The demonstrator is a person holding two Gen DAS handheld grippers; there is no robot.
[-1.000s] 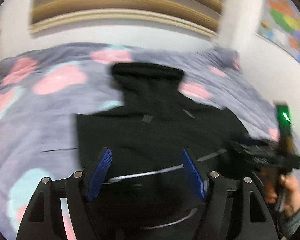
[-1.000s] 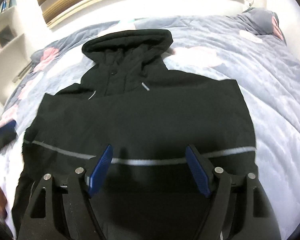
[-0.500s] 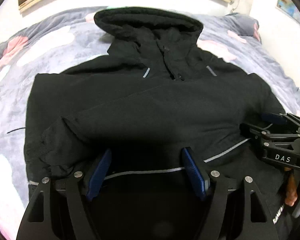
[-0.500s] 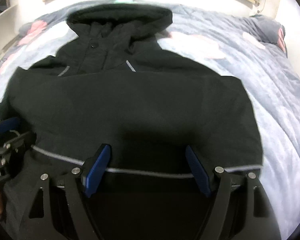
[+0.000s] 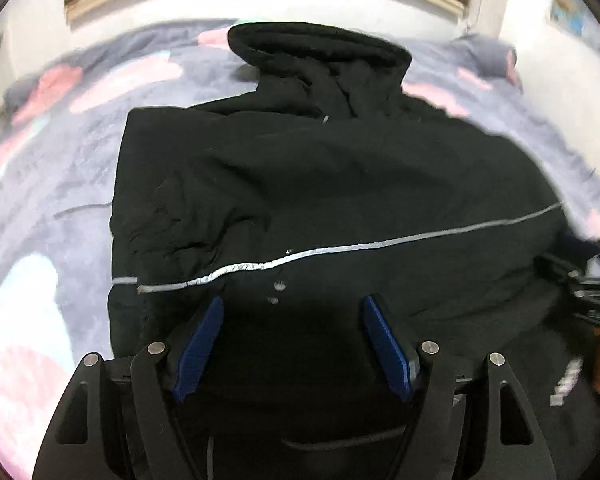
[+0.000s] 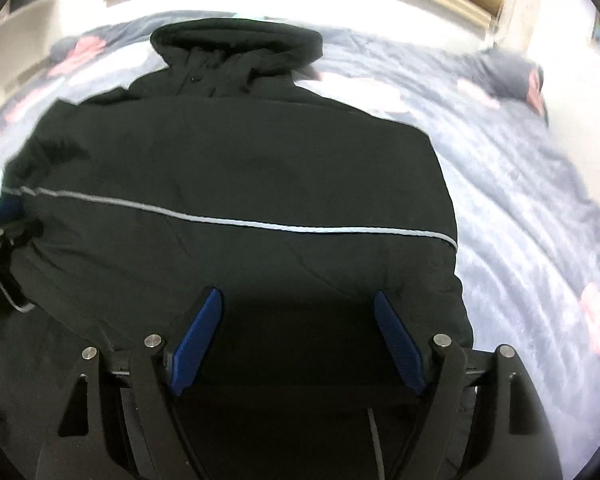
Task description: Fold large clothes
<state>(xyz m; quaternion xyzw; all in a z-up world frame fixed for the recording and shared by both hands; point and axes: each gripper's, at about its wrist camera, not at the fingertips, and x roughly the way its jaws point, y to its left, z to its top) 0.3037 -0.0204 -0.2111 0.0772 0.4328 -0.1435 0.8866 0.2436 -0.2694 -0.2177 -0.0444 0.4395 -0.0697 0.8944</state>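
Left gripper [image 5: 292,340] and right gripper [image 6: 298,340]: both released, jaws spread, nothing between the pads. We hold them over the hem end of the jacket [image 5: 340,184]. Half a second back we were lower and closer in; both views have since pulled away toward the hem, so more bedspread [image 5: 60,200] shows around the jacket. We judge the sleeves already folded in, hem fold next. Count: one jacket, one hood [image 6: 236,44] at its far end, one reflective stripe [image 6: 228,220], two grippers.
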